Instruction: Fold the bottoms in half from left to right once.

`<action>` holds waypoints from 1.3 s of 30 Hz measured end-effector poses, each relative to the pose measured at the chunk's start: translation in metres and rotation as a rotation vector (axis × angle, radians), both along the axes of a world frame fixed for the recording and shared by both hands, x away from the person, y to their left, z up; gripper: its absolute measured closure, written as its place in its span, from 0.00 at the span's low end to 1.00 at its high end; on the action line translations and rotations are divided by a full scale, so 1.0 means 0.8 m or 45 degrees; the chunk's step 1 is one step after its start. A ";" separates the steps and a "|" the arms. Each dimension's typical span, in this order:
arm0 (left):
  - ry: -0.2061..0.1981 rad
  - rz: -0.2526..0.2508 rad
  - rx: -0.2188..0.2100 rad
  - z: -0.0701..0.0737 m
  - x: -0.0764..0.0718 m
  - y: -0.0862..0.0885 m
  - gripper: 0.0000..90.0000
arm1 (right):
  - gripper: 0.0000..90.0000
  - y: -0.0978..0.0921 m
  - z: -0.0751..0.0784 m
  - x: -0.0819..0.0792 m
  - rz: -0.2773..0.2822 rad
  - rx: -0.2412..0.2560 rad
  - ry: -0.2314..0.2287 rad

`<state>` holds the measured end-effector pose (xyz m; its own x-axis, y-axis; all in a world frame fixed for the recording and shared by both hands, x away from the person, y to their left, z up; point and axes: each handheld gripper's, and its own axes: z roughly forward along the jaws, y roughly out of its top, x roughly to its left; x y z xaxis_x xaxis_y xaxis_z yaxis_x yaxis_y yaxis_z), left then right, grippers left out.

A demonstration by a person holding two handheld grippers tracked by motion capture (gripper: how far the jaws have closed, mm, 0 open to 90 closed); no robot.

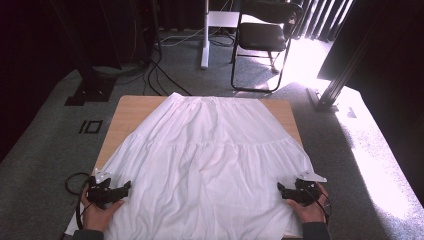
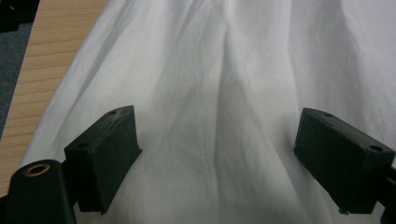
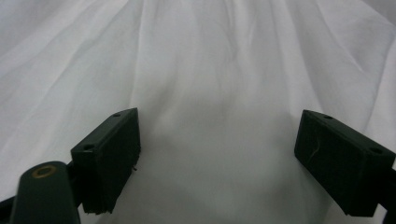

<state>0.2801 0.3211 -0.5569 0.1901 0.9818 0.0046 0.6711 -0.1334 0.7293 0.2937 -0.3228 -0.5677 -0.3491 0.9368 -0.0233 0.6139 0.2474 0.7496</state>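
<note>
A white skirt (image 1: 207,160) lies spread flat over the wooden counter (image 1: 129,111), waistband at the far edge and wide hem at the near edge, draping off the near corners. The left gripper (image 1: 126,189) rests on the near left part of the hem, the right gripper (image 1: 281,188) on the near right part, both pointing inward. In each gripper view the black fingers (image 2: 108,154) (image 3: 111,154) stand spread wide apart, released, with wrinkled white cloth lying under and between them, nothing pinched.
</note>
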 end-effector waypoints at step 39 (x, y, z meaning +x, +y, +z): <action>0.072 0.100 0.028 0.004 0.012 0.043 0.08 | 0.16 0.000 0.000 0.000 0.004 0.031 0.020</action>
<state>0.2900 0.3558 -0.5536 0.1131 0.9934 0.0180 0.7202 -0.0945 0.6873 0.2938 -0.3231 -0.5679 -0.3523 0.9359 0.0048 0.6249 0.2315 0.7456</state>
